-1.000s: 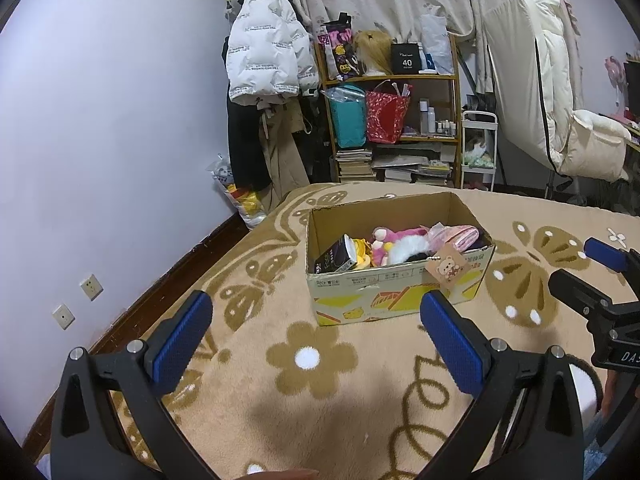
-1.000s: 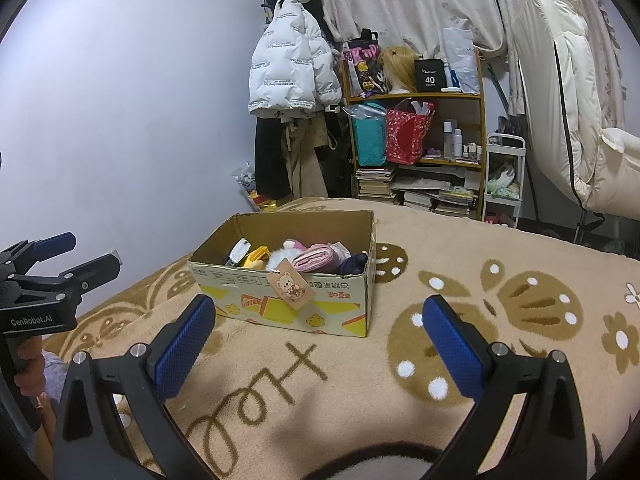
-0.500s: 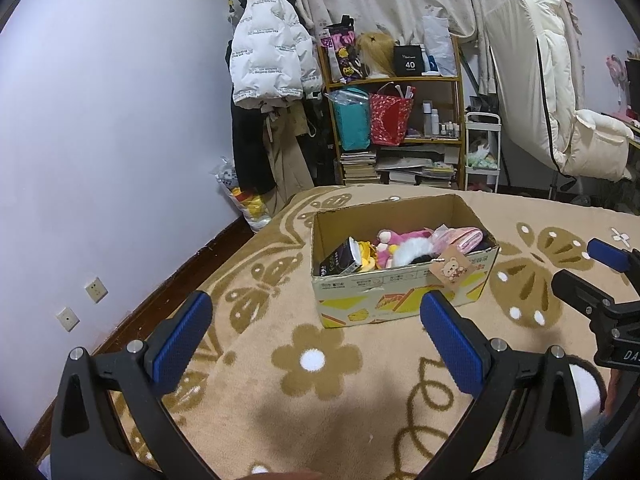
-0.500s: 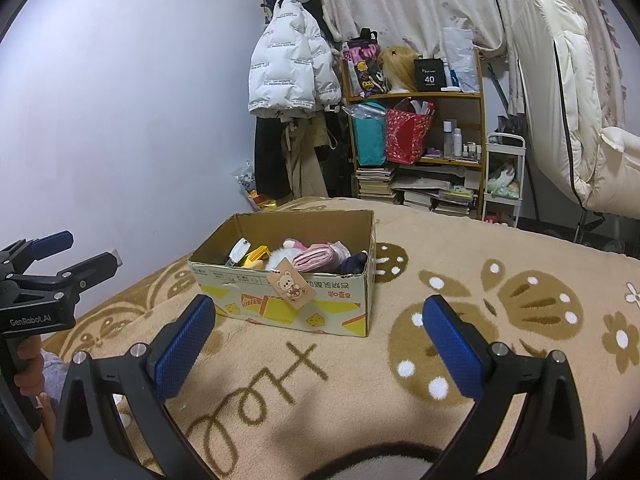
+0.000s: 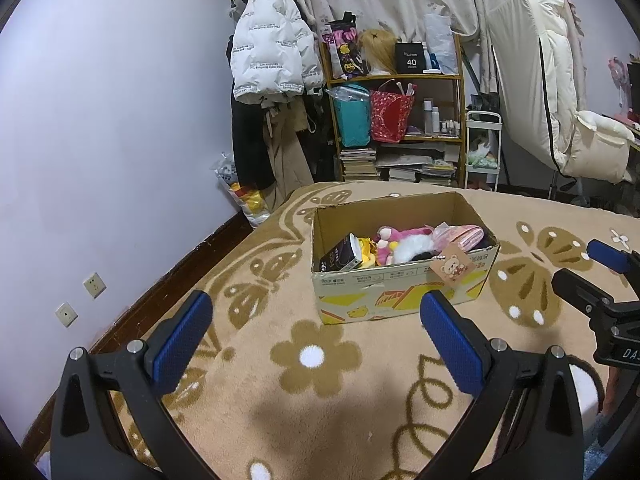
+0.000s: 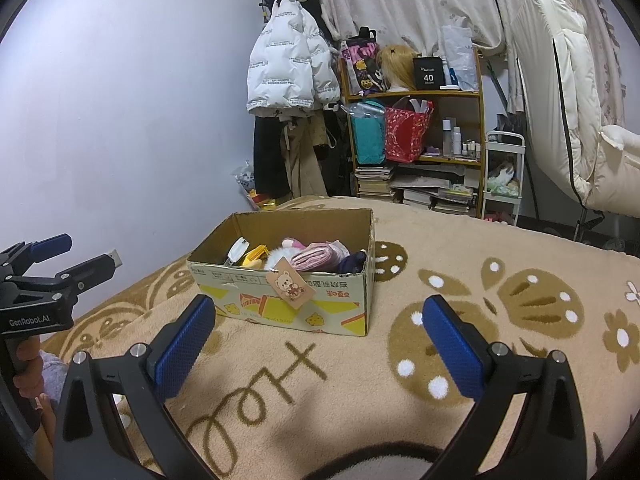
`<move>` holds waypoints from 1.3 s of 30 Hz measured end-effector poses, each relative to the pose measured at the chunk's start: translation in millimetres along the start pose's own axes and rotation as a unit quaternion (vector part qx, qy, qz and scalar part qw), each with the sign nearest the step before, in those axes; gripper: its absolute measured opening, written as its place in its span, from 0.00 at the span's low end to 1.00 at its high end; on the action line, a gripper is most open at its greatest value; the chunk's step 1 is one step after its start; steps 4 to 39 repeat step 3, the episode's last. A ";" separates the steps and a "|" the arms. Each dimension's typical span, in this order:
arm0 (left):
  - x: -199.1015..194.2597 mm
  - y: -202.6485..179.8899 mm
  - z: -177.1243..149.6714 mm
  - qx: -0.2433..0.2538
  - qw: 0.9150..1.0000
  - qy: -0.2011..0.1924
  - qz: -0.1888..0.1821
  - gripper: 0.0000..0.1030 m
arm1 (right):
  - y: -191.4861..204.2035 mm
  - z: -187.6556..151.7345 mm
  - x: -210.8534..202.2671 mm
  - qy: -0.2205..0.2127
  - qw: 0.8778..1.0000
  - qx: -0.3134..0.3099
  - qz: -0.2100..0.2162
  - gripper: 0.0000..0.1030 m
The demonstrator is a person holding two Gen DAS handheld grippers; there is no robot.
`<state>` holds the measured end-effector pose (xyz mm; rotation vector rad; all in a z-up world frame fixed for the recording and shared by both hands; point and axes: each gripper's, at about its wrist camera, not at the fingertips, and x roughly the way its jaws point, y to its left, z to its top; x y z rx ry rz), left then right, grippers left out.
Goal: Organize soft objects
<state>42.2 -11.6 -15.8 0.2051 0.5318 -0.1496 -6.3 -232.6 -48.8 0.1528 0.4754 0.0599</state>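
Note:
A cardboard box (image 5: 404,292) stands on a tan blanket, also in the right wrist view (image 6: 296,304). It holds soft things: a pink plush toy (image 5: 400,236), a white fluffy piece (image 5: 412,248), pink folded cloth (image 6: 316,258), a yellow item (image 6: 256,254) and a dark carton (image 5: 340,258). A bear tag (image 5: 452,270) hangs over its front wall. My left gripper (image 5: 316,332) is open and empty, in front of the box. My right gripper (image 6: 318,334) is open and empty, also short of the box.
The tan flowered blanket (image 5: 312,360) covers the bed. A purple wall (image 5: 120,120) runs on the left. Behind stand a wooden shelf (image 5: 400,128) with bags and books, a white jacket (image 5: 272,60), and a cream chair (image 5: 560,112) at right.
The left wrist view has shifted slightly, so the box sits a little further off and to the right. Both grippers stay open and empty.

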 end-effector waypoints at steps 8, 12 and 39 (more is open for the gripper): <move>0.2 -0.4 -1.0 -0.001 1.000 0.001 0.000 1.00 | 1.1 -3.5 1.5 0.000 1.000 0.002 -0.001 1.00; 0.2 -0.4 -1.0 -0.001 1.000 0.001 0.000 1.00 | 1.1 -3.5 1.5 0.000 1.000 0.002 -0.001 1.00; 0.2 -0.4 -1.0 -0.001 1.000 0.001 0.000 1.00 | 1.1 -3.5 1.5 0.000 1.000 0.002 -0.001 1.00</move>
